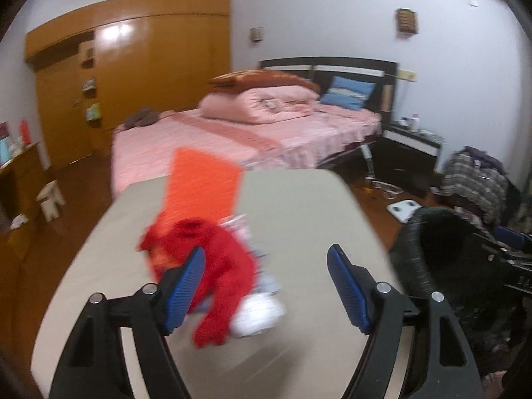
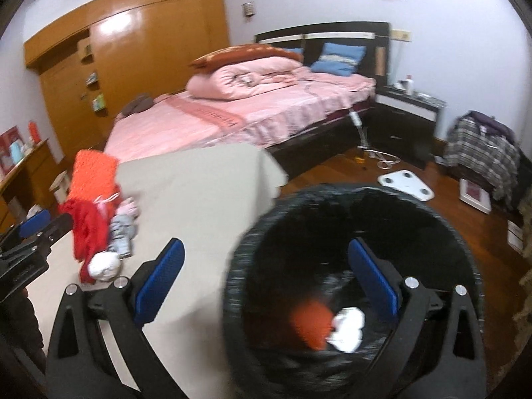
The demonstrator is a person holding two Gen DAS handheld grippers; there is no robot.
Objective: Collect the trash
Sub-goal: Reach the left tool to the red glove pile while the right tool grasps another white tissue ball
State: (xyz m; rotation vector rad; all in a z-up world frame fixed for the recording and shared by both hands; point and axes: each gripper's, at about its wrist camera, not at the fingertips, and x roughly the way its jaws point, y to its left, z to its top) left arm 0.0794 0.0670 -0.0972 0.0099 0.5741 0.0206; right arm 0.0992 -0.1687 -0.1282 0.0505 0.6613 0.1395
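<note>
A red cloth (image 1: pixel 216 266) lies crumpled on the beige table (image 1: pixel 292 206), with a white wad (image 1: pixel 256 316) and a pale patterned scrap (image 1: pixel 266 279) beside it. My left gripper (image 1: pixel 266 286) is open just above this pile, its left pad against the red cloth. In the right wrist view the pile (image 2: pixel 89 232) sits at the left. My right gripper (image 2: pixel 262 282) is open over the rim of a black-lined bin (image 2: pixel 432 229). An orange piece (image 2: pixel 309 326) and a white wad (image 2: pixel 347 329) lie inside the bin.
An orange mat (image 1: pixel 202 183) lies on the table's far side. The bin (image 1: pixel 419 252) stands off the table's right edge. Behind are a pink bed (image 1: pixel 249 133), a wooden wardrobe (image 1: pixel 133 76), a nightstand (image 1: pixel 412 146), a white scale (image 2: pixel 405 183) and a clothes pile (image 2: pixel 482 146).
</note>
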